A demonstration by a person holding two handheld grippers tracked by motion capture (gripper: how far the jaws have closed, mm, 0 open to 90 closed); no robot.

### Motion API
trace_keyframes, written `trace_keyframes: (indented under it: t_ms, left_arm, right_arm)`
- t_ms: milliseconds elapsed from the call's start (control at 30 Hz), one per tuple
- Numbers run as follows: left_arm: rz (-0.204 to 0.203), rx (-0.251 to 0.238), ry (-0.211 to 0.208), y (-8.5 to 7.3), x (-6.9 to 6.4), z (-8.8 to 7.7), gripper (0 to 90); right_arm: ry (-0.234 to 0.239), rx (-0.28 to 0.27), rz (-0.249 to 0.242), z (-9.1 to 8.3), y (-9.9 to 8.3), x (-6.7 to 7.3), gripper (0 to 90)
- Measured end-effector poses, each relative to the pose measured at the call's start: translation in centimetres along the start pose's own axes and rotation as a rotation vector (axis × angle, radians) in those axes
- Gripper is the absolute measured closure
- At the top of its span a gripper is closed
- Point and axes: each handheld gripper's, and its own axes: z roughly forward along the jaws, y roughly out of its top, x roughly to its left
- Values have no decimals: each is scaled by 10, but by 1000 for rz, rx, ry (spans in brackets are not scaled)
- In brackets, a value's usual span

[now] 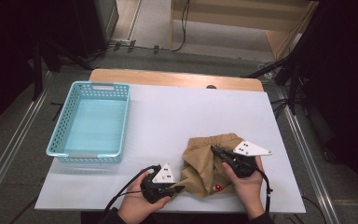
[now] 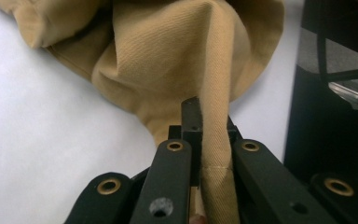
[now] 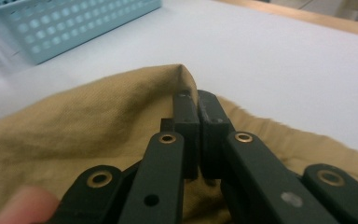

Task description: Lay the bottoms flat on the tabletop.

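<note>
The left gripper (image 2: pixel 204 140) is closed on a fold of the tan shorts (image 1: pixel 208 161), pinching their near-left edge. The right gripper (image 3: pixel 199 126) has its jaws pressed together, resting on the shorts; whether cloth is caught between them I cannot tell. The shorts lie crumpled on the white table (image 1: pixel 177 112), right of the blue basket (image 1: pixel 92 122).

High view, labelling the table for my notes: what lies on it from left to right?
Basket → left gripper → shorts → right gripper, its jaws over the shorts.
</note>
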Motion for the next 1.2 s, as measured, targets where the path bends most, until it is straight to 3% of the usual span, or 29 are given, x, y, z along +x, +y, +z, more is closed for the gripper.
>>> trace_keyframes:
  t_ms: [133, 200, 267, 400, 500, 600, 767, 933, 1067, 1200]
  left_arm:
    - [-7, -28, -9, 0, -1, -9, 876]
    - [-11, -40, 26, 0, 2, -14, 860]
    - [-21, -71, 84, -2, 6, -19, 762]
    - [-65, -147, 102, -4, 15, -31, 662]
    - [-82, -191, 107, -2, 18, -37, 576]
    - [-87, -227, 119, 1, 19, -43, 490]
    - [-107, -272, 131, 7, 21, -52, 357]
    - [-120, -278, 152, 15, 25, -52, 233]
    - [-142, -267, 162, 21, 32, -43, 137]
    - [-129, -243, 203, 33, 35, -31, 108]
  right_arm:
    - [41, 25, -51, 4, -1, 20, 857]
    - [59, 18, -64, 2, 0, 28, 858]
    - [79, 8, -74, -1, 1, 35, 860]
    - [121, 12, -140, -3, 3, 50, 860]
    - [139, 38, -157, -1, 1, 52, 819]
    - [151, 31, -162, -5, 3, 48, 596]
    - [96, -41, -130, -29, 12, 30, 374]
    - [-1, -79, -62, -45, 14, -3, 284]
    - [-40, -57, -13, -47, 10, -27, 211]
    - [-75, -3, 27, -41, 3, -47, 169]
